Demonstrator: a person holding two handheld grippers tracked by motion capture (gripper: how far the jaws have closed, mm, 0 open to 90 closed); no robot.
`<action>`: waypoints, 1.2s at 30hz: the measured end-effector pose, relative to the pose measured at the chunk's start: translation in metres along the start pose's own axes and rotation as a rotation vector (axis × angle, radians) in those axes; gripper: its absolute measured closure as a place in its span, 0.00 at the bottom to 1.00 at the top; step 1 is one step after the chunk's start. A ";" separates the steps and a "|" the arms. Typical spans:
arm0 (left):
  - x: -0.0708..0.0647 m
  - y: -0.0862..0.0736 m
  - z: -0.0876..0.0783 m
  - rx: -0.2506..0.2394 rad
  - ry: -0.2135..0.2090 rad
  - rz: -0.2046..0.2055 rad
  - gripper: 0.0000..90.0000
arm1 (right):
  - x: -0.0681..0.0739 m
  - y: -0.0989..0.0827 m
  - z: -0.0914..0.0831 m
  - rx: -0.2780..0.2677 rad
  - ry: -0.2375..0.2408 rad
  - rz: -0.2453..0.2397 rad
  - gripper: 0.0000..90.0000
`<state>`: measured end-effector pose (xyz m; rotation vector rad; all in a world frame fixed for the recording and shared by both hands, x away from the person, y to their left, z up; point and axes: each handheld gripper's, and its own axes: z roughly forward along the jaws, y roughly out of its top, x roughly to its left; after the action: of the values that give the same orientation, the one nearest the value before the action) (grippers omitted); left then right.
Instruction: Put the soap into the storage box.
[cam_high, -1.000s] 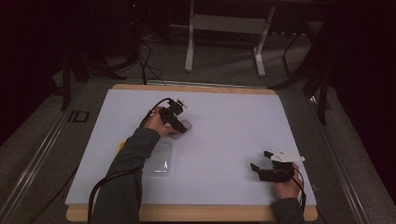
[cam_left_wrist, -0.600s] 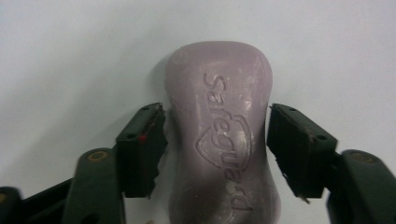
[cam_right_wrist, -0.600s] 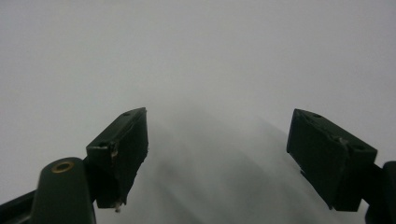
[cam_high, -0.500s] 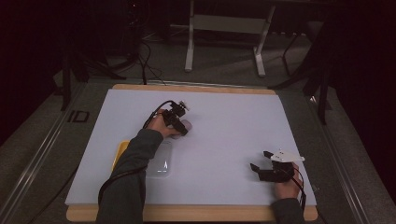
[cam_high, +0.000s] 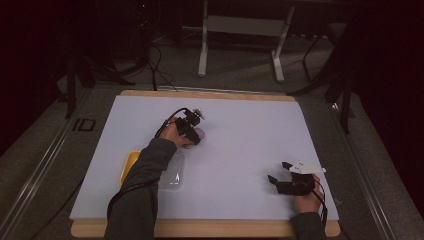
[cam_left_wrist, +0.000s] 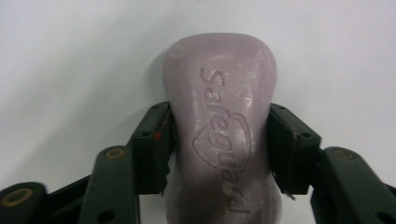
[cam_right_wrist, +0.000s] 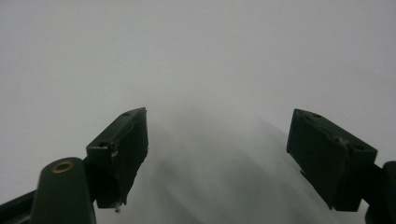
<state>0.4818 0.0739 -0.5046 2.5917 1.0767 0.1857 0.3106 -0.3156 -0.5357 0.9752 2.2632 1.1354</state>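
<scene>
Left gripper (cam_left_wrist: 219, 154): its 2 jaws have just closed and now clamp the sides of a pale lilac moulded soap bar (cam_left_wrist: 219, 140), which lies flat on the white table sheet (cam_high: 240, 145), left of centre. Right gripper (cam_high: 286, 176): jaws apart, holding nothing, near the sheet's right front corner.

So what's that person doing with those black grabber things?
The person holds tongs in each hand. The left tongs have just closed on a pale purple soap bar lying on the white table, with the pads pressing its two sides. The right tongs rest open with nothing between them. A yellow dish and a clear lid wait by the left sleeve.
</scene>
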 end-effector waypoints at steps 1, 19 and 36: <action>0.000 0.000 0.000 0.000 0.000 0.000 0.54 | 0.000 0.000 0.000 0.000 0.000 0.000 0.22; -0.003 0.000 -0.009 -0.001 0.011 0.003 0.55 | 0.001 0.000 0.000 0.005 -0.002 -0.005 0.22; 0.001 -0.010 -0.036 -0.062 0.027 -0.014 0.55 | 0.001 0.000 0.000 0.005 -0.003 -0.007 0.23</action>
<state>0.4669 0.0903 -0.4742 2.5329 1.0808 0.2481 0.3104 -0.3148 -0.5358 0.9703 2.2659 1.1250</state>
